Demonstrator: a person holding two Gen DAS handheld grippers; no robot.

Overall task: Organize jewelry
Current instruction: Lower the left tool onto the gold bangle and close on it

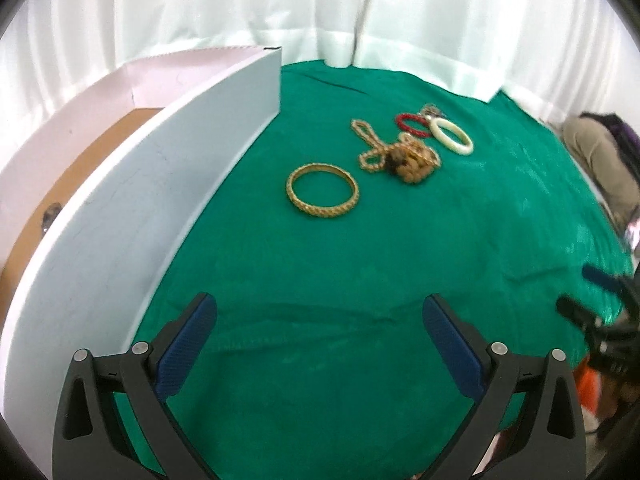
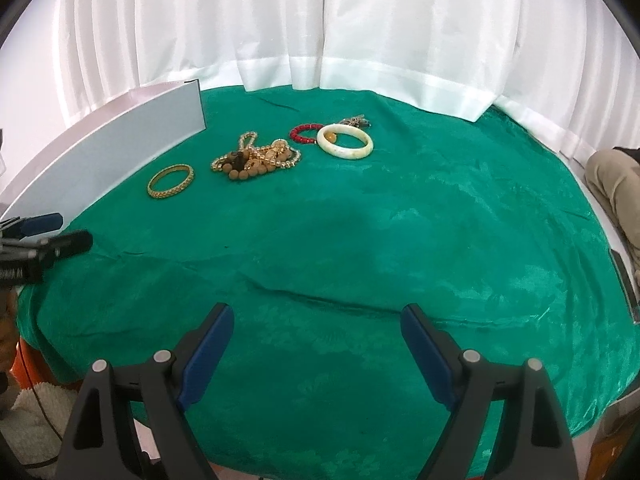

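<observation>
A gold bangle (image 1: 322, 190) (image 2: 171, 180) lies flat on the green cloth beside the white box wall. Behind it sits a tangle of pearl chain and brown beads (image 1: 400, 154) (image 2: 256, 158). Further back are a red bead bracelet (image 1: 414, 124) (image 2: 306, 133), a cream bangle (image 1: 452, 136) (image 2: 345, 141) and a small dark trinket (image 2: 355, 121). My left gripper (image 1: 318, 312) is open and empty, well short of the gold bangle. My right gripper (image 2: 318, 322) is open and empty over bare cloth.
An open white box (image 1: 152, 184) (image 2: 120, 144) with a brown floor (image 1: 72, 184) stands along the left side; a small dark item (image 1: 51, 213) lies inside. A white curtain (image 2: 320, 20) hangs behind. The right gripper shows at the left wrist view's right edge (image 1: 592, 304). The green cloth (image 2: 440, 220) has wrinkles.
</observation>
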